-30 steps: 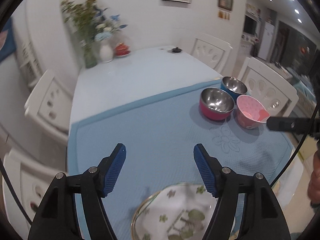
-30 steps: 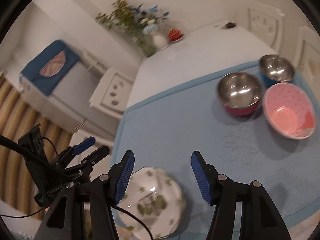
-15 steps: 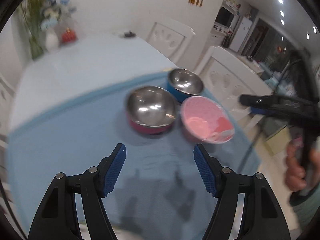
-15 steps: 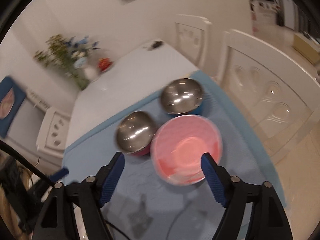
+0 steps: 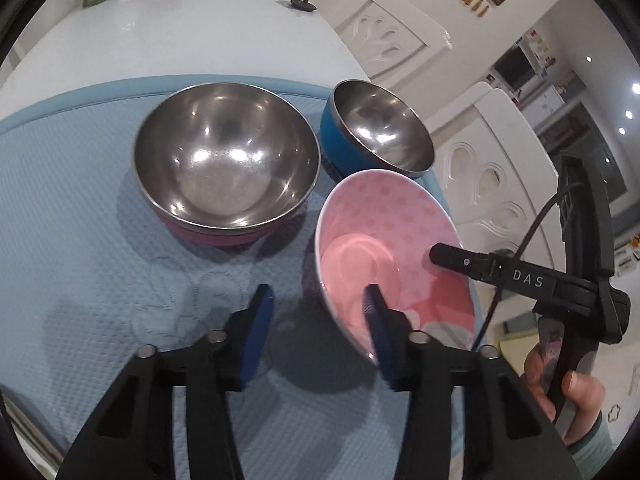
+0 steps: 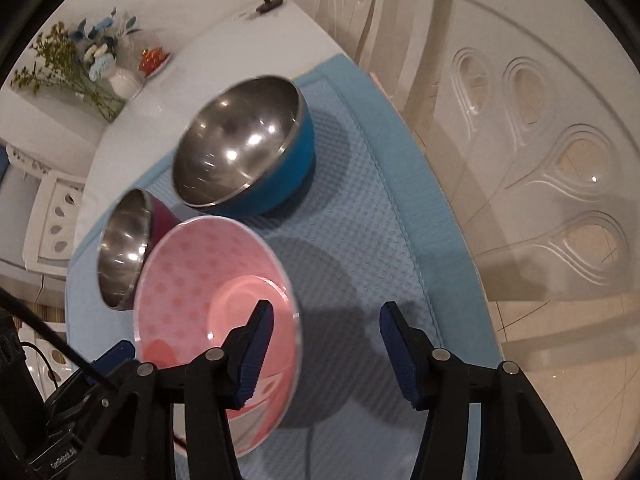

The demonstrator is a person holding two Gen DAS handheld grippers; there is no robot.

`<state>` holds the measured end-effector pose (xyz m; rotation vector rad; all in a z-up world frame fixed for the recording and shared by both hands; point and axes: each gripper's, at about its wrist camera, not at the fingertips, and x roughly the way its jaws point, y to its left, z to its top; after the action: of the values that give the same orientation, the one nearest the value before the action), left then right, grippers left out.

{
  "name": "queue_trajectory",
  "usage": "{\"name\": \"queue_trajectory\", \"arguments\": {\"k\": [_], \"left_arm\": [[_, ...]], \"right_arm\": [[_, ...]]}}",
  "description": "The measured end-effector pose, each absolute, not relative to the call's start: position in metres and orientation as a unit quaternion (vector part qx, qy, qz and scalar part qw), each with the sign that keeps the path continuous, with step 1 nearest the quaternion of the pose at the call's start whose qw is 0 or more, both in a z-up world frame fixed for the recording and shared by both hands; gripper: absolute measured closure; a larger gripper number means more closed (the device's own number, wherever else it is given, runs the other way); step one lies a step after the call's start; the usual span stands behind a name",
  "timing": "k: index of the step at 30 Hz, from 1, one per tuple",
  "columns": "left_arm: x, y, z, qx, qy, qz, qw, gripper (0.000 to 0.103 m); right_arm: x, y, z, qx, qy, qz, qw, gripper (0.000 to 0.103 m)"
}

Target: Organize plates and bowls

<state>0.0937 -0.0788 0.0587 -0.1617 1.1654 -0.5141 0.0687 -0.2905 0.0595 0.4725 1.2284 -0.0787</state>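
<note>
Left gripper (image 5: 316,304): points steeply down over the pink bowl's near-left rim; its jaws are closing, the rim wall stands between the blue pads, and neither pad is seen pressing on it.
Left gripper's pads: the right pad (image 5: 374,312) hangs inside the bowl, the left pad (image 5: 258,320) outside it above the mat.
Right gripper (image 6: 326,334): also aimed steeply down, jaws closing, straddling the bowl's opposite rim; the left pad (image 6: 256,340) is over the bowl's inside, the right pad (image 6: 394,340) over the mat, no contact visible.
Person's hand (image 5: 568,380): at the lower right of the left wrist view, wrapped round the right gripper's handle, a teal cuff below it.
Pink bowl (image 5: 384,248): spotted pink inside with a white rim, sitting on the mat nearest both grippers; it looks tilted, though the fisheye makes that uncertain.
Red bowl (image 5: 226,164): steel-lined, red outside, just left of the pink bowl; whether the two touch I cannot tell.
Blue bowl (image 5: 380,128): steel-lined, blue outside, behind the pink bowl and beside the red one.
Mat (image 5: 80,240): pale blue, quilted, with a stitched flower, covering the near end of the worktop under all three bowls.
Worktop (image 5: 180,32): white and glossy beyond the mat.
Far end: a white vase (image 6: 124,80) of flowers, a small red dish (image 6: 154,58) and a small dark lid (image 5: 303,3).
Chairs: white carved chair backs (image 6: 540,128) close along the worktop's right side.
</note>
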Motion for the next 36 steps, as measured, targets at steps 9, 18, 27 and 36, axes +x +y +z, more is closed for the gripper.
{"name": "queue_trajectory", "arguments": {"k": [9,18,27,36], "left_arm": [[0.091,-0.091,0.044,-0.094,0.537,-0.218,0.810,0.086],[0.071,-0.091,0.056,-0.089,0.512,-0.214,0.827,0.086],[0.043,-0.074,0.086,-0.103,0.487,-0.195,0.845,0.086],[0.002,-0.032,0.115,-0.122,0.467,-0.170,0.859,0.086]], "right_arm": [[0.073,-0.276,0.052,0.180,0.561,0.022,0.808,0.087],[0.054,-0.259,0.068,0.136,0.544,0.039,0.827,0.087],[0.032,-0.242,0.104,0.158,0.527,0.048,0.834,0.087],[-0.001,-0.203,0.128,0.173,0.530,0.085,0.826,0.086]]}}
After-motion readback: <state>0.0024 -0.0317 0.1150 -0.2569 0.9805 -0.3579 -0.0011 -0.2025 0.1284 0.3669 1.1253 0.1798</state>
